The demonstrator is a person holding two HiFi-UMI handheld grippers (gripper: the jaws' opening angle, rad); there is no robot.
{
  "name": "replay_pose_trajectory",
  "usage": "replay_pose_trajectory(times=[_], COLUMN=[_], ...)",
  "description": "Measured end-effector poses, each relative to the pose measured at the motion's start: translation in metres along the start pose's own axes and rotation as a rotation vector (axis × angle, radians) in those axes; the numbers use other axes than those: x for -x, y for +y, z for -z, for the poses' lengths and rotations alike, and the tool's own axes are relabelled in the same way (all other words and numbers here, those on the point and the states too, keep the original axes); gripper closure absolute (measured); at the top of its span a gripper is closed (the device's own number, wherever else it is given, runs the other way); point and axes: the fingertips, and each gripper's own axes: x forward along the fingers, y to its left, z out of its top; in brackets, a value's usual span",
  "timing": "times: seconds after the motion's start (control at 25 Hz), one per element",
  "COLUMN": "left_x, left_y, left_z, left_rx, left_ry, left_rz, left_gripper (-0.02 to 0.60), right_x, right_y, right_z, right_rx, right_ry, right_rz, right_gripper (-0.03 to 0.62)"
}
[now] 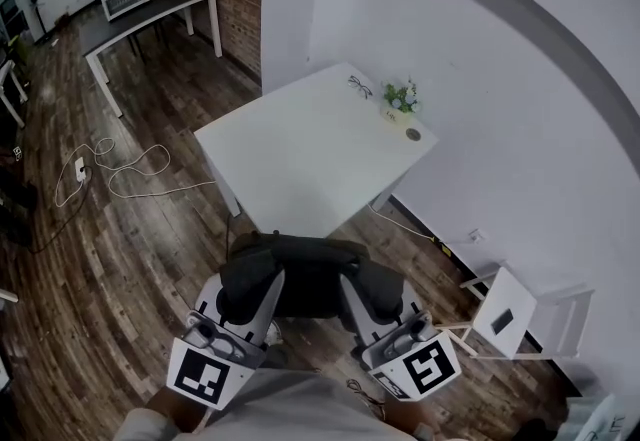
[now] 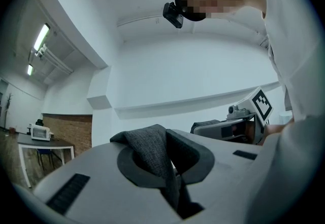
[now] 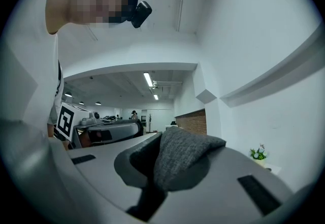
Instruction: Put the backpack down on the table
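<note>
Only the head view takes in the dark grey fabric backpack (image 1: 300,279) whole. It hangs above the wooden plank floor (image 1: 130,239), just short of the near edge of the white rectangular table (image 1: 320,149), with its long axis running side to side. Each gripper view shows only a fold of coarse woven grey cloth, on which the left gripper (image 1: 248,287) and right gripper (image 1: 372,297) are clamped tight.
</note>
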Motion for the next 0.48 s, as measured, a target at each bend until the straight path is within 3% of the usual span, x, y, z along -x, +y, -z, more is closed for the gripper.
replay_pose_trajectory(times=[0.48], left_x=[-0.049], left_y=[0.058], left_z=[-0.004], left_rx=[0.006], left_ry=[-0.034], left_rz=[0.053], left_gripper=[0.538], right_x=[-0.059], right_y=[-0.038], right_z=[-0.011], right_rx=[0.027], right_ry=[0.010], right_rz=[0.046], right_gripper=[0.546])
